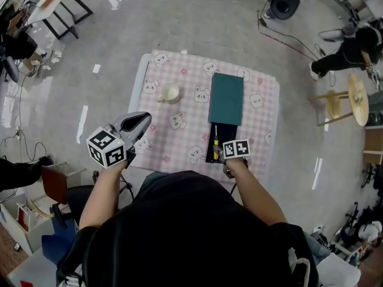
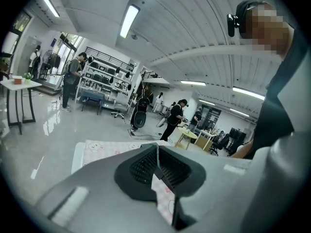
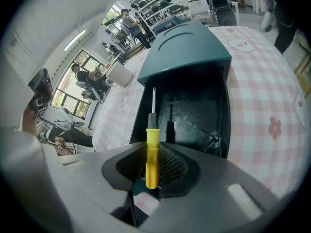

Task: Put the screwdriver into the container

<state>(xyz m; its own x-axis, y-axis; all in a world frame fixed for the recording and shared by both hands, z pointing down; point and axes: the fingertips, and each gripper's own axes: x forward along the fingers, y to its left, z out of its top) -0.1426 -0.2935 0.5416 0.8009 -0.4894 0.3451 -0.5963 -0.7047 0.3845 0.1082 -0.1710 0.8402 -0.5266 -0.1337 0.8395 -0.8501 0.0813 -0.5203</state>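
Now, slim yellow screwdriver (image 3: 151, 155), boxy teal container (image 3: 190, 47)

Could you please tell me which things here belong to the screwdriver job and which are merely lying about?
Belongs to the job: screwdriver, clamped in the right gripper; open container just ahead of it.
Lying about: cup on the checked tablecloth; left gripper, shut on nothing, takes no part.

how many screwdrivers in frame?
1. The screwdriver is gripped in the right tongs, above the open container. Its lid could hide more.
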